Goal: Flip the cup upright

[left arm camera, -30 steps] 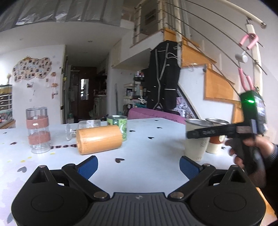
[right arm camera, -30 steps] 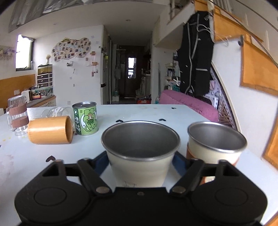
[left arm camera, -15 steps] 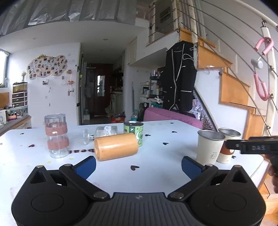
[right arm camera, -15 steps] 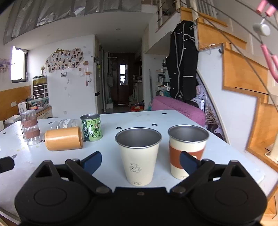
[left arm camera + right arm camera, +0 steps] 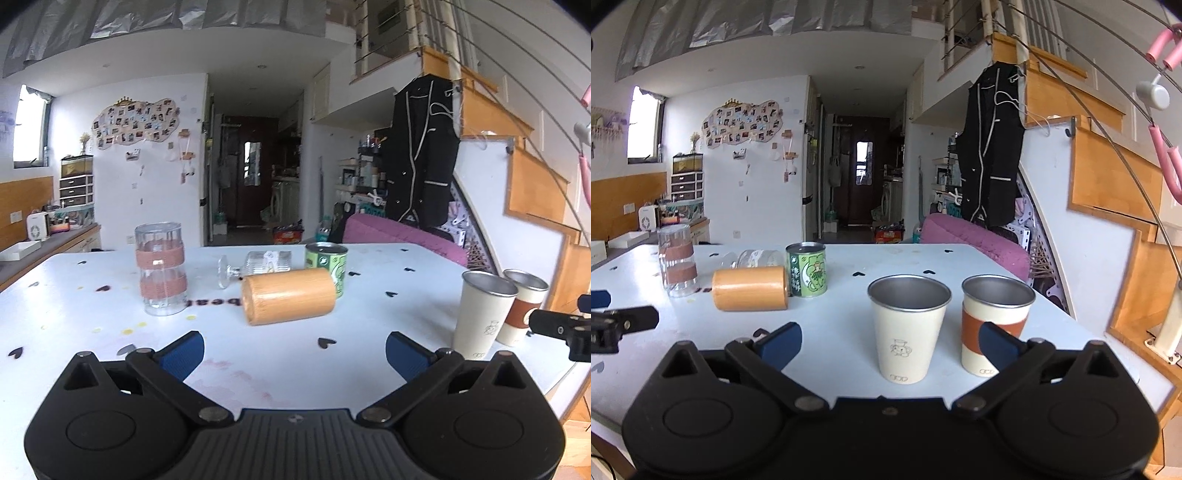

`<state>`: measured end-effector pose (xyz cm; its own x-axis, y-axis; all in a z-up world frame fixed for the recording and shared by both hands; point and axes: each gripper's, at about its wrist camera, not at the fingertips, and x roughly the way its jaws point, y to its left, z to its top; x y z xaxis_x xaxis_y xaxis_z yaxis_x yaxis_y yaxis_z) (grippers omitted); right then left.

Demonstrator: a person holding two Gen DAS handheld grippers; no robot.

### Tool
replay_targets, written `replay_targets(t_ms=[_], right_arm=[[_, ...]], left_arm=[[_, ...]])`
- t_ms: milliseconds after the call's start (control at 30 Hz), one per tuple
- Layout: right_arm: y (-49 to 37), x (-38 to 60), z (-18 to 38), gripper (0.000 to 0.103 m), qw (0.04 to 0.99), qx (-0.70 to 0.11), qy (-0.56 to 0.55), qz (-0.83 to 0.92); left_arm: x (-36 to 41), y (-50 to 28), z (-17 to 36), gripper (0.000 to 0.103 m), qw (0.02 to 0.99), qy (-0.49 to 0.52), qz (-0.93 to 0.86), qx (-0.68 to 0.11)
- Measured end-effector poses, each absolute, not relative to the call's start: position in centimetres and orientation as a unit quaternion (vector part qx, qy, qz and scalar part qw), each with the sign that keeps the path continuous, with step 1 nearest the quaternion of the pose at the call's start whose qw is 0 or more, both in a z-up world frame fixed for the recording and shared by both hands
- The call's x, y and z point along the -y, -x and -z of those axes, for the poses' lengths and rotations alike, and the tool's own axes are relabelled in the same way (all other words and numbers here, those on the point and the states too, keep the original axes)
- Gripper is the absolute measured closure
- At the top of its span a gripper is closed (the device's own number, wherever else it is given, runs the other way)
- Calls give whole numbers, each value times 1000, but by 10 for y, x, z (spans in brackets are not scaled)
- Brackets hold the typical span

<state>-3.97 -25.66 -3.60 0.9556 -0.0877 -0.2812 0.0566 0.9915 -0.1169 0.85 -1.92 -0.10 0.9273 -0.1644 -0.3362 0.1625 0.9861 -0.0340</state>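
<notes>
A wooden cup [image 5: 289, 300] lies on its side on the white table [image 5: 277, 362]; it also shows in the right wrist view [image 5: 750, 288]. A clear stemmed glass [image 5: 255, 266] lies on its side behind it. A cream metal cup [image 5: 908, 328] stands upright beside a cream cup with a brown band [image 5: 995, 321]. My left gripper [image 5: 294, 350] is open and empty, short of the wooden cup. My right gripper [image 5: 888, 341] is open and empty, drawn back from the cream cup.
A green tin [image 5: 327, 267] stands upright right behind the wooden cup. A clear tumbler with pink bands [image 5: 160, 273] stands at the left. The table's right edge [image 5: 1108, 354] is close to the two cream cups. A pink sofa [image 5: 975, 240] lies beyond.
My right gripper has let go of the cream cup and pulled back from it; the cup stands upright. My left gripper has also drawn back from the table.
</notes>
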Motion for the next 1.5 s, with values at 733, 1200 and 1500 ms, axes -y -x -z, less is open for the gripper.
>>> replay_targets(t_ms=[733, 1200, 1500], right_arm=[[43, 255, 41, 0, 988, -146, 49, 36], [43, 254, 42, 0, 987, -148, 49, 36], [43, 254, 41, 0, 987, -148, 51, 35]], left_arm=[[22, -3, 1, 0, 981, -12, 77, -176], [23, -3, 2, 0, 981, -11, 79, -175], [24, -2, 2, 0, 981, -12, 81, -175]])
